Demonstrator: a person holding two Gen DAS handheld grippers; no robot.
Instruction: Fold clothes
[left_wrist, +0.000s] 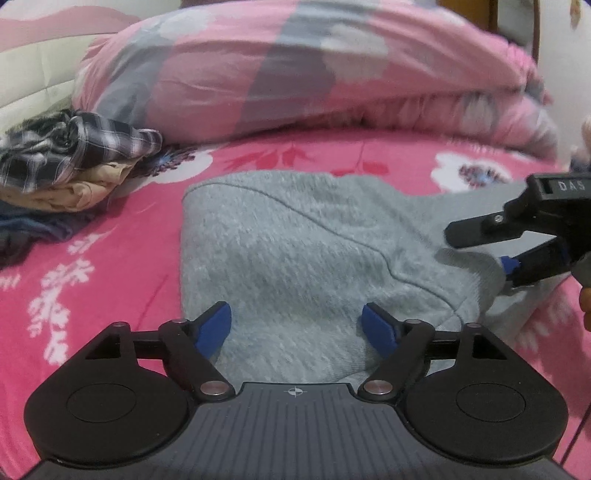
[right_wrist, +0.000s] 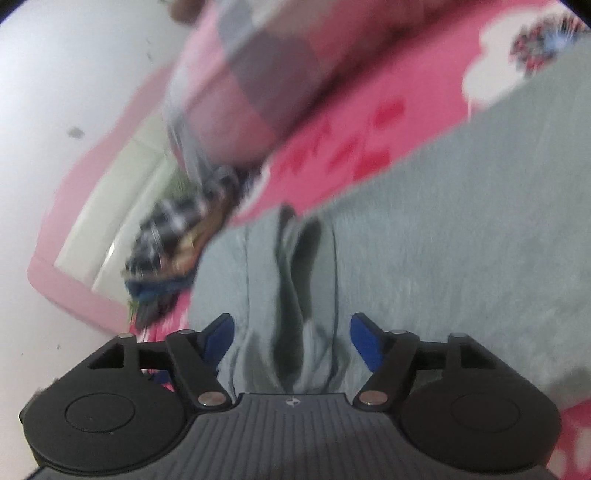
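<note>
Your grey fleece garment (left_wrist: 295, 258) lies on the bed, on the pink floral sheet (left_wrist: 110, 266), roughly mid-bed in front of the rolled pink-and-grey quilt (left_wrist: 295, 74). Its surface is fuzzy and pale grey, with a curved seam running across it from the far left toward the near right. It looks partly folded: the left edge is straight and doubled over, while the right side still spreads out toward the bed's right edge.

Your left gripper (left_wrist: 295, 325) hovers over the garment's near edge with its jaws spread apart and nothing between them. Your right gripper (left_wrist: 480, 254) sits at the garment's right side, jaws parted around the cloth edge; in the right wrist view a bunched ridge of grey fabric (right_wrist: 295, 314) runs between the open blue pads (right_wrist: 365, 339), which are not pressed onto it. That view is blurred.

A crumpled plaid shirt (left_wrist: 74, 147) on a heap of other clothes rests by the bed's far left edge, well apart from the garment.
</note>
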